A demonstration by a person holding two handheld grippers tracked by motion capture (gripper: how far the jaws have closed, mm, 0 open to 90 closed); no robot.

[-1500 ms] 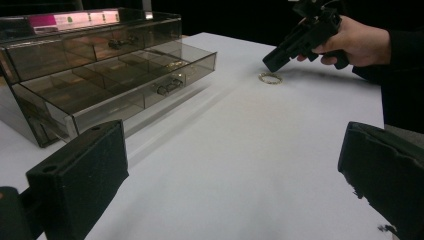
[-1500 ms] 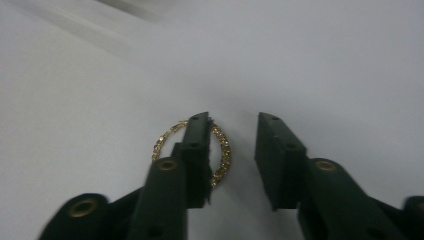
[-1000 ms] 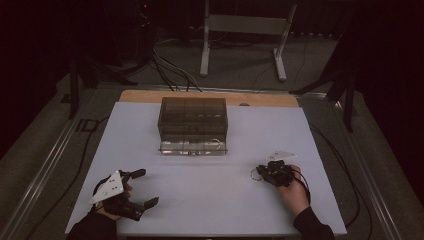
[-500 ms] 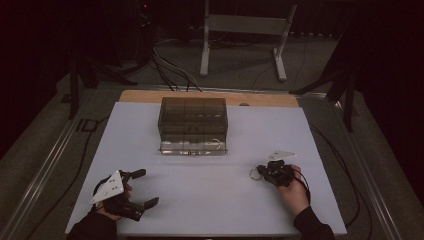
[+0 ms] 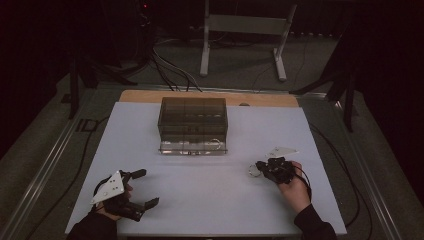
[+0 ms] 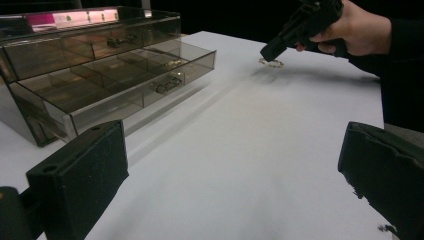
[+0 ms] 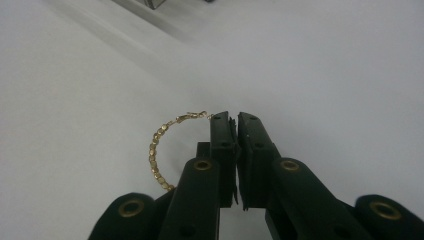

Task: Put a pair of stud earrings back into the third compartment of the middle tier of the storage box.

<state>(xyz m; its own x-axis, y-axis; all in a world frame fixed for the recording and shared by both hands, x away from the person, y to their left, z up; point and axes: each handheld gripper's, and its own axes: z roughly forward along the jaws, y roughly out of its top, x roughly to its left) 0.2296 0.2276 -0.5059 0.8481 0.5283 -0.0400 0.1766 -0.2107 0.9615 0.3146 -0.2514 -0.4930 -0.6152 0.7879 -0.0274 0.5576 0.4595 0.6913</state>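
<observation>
- Right gripper point(image 7: 234, 116): fingers closed together on the gold beaded chain bracelet point(image 7: 159, 150), lower centre of the right gripper view, lying on the white bench point(image 7: 325, 75).
- Left gripper point(image 5: 140, 187), lower left of the high view: fingers wide apart, holding nothing.

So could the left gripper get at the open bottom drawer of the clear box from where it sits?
Probably yes: the left gripper stands open, and bare table lies between it and the open drawer of the clear box.

Bracelet point(image 7: 159, 150) lies on table point(image 5: 210, 195), right of organizer point(image 5: 193, 125).
</observation>
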